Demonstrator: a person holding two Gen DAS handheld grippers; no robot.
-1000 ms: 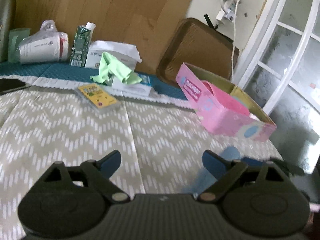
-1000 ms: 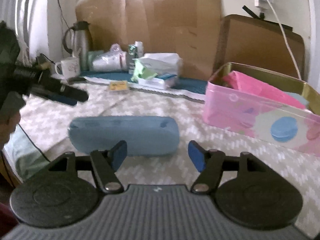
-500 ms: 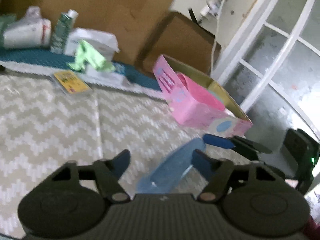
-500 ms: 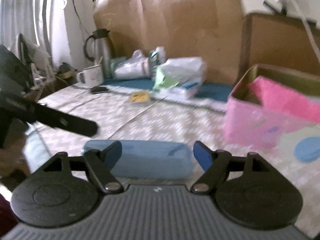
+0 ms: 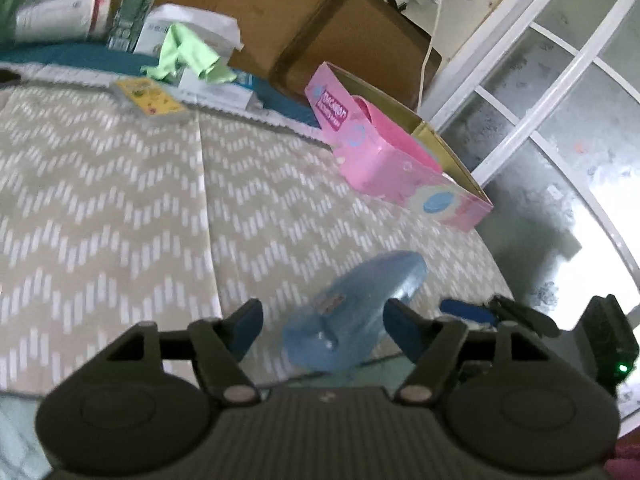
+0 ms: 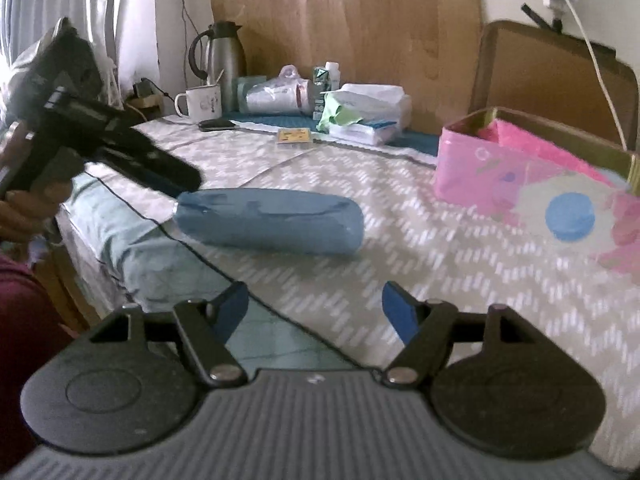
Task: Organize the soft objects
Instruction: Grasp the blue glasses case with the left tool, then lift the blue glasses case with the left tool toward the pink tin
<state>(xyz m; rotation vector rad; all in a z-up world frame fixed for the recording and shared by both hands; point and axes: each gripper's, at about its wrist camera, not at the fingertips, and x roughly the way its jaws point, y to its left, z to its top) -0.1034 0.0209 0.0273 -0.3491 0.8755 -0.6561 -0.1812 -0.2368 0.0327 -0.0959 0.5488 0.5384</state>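
Note:
A soft blue pouch (image 5: pixel 356 312) lies on the chevron cloth near the table's front corner; it also shows in the right wrist view (image 6: pixel 272 222). My left gripper (image 5: pixel 320 326) is open, its fingers on either side of the pouch's near end, not touching. My right gripper (image 6: pixel 316 306) is open and empty, held back off the table edge in front of the pouch. A pink box (image 5: pixel 396 152) stands open beyond the pouch, with pink cloth inside (image 6: pixel 536 144). A green cloth (image 5: pixel 188 54) lies on white packets at the back.
A yellow card pack (image 5: pixel 150 98), a green carton (image 5: pixel 132 8) and wrapped cups (image 5: pixel 60 12) sit at the back. A kettle (image 6: pixel 222 56), a mug (image 6: pixel 202 100) and a phone (image 6: pixel 218 124) stand far left. The table edge (image 6: pixel 192 256) runs just before the pouch.
My left gripper has swung right and down until its open fingers flank the pouch's end. My right gripper has pulled back from the pouch, past the table edge.

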